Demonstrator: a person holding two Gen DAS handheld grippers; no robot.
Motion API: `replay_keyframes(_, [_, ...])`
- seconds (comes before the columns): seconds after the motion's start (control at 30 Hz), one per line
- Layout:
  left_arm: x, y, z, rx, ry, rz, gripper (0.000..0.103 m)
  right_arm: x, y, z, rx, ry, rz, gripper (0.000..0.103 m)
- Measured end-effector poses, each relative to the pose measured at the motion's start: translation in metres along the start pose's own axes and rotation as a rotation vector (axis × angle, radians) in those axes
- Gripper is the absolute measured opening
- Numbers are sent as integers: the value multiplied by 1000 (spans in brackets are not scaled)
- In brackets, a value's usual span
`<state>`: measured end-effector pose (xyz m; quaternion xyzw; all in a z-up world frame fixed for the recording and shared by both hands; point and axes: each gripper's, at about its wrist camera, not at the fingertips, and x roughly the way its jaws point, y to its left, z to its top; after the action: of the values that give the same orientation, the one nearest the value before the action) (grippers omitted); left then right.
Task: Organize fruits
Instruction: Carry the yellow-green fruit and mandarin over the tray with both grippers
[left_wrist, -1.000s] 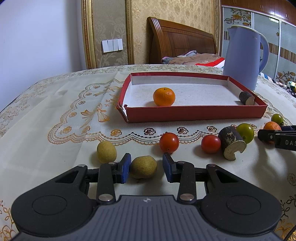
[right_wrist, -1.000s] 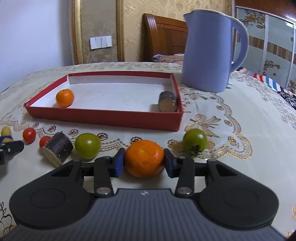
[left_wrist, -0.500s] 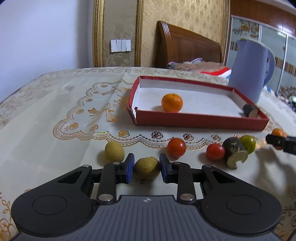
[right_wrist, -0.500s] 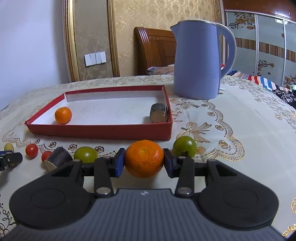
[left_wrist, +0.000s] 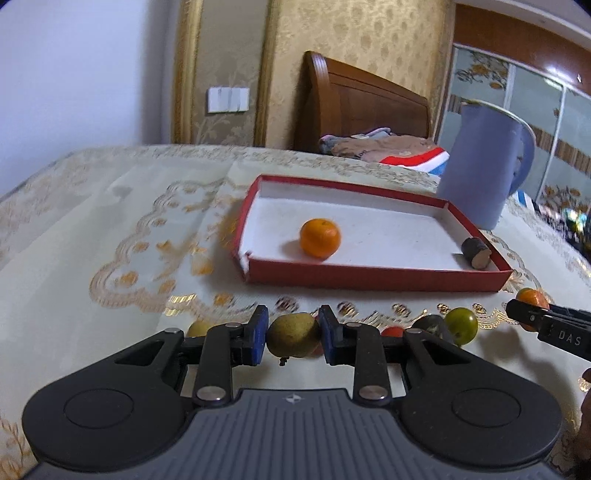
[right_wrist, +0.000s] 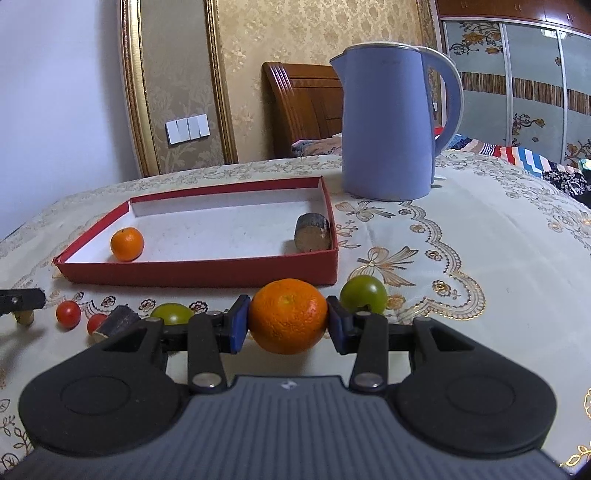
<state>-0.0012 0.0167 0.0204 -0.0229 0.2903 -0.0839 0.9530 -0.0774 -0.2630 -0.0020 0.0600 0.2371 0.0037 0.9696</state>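
Note:
My left gripper (left_wrist: 292, 334) is shut on a yellow-green fruit (left_wrist: 293, 335) and holds it above the cloth. My right gripper (right_wrist: 287, 321) is shut on an orange (right_wrist: 288, 320), lifted off the table; it also shows at the right of the left wrist view (left_wrist: 532, 298). The red tray (right_wrist: 207, 274) lies ahead with one orange (right_wrist: 126, 243) and a dark sugarcane piece (right_wrist: 312, 233) inside. On the cloth lie two green fruits (right_wrist: 364, 294), two red tomatoes (right_wrist: 68, 314), another sugarcane piece (right_wrist: 114, 323) and a second yellow fruit (left_wrist: 197, 327).
A blue kettle (right_wrist: 391, 122) stands behind the tray's right corner. The table carries an embroidered cream cloth (right_wrist: 461, 240). A wooden headboard (left_wrist: 365, 107) and folded clothes lie beyond the far edge.
Both grippers have risen with their fruit. The left one shut on the yellow-green fruit and lifted it; the right one kept hold of the orange and moved up.

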Motion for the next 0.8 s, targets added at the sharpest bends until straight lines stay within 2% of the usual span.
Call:
replay_keyframes(0.13, [13,-18,12,46,-1,-4,29,2,10,6,-60,-14,-15,41])
replay_keyframes(0.3, [31,-39,30,90,-21,14,29,12,15,31,-104,-48,-40,41])
replay_keyframes(0.53, [57,-53,50,109,-29,46,29,46,13,52,-83,-13,-48,41])
replay_keyframes(0.8, [81,-57,59,98,-9,59,29,67,17,63,-73,1,-55,41])
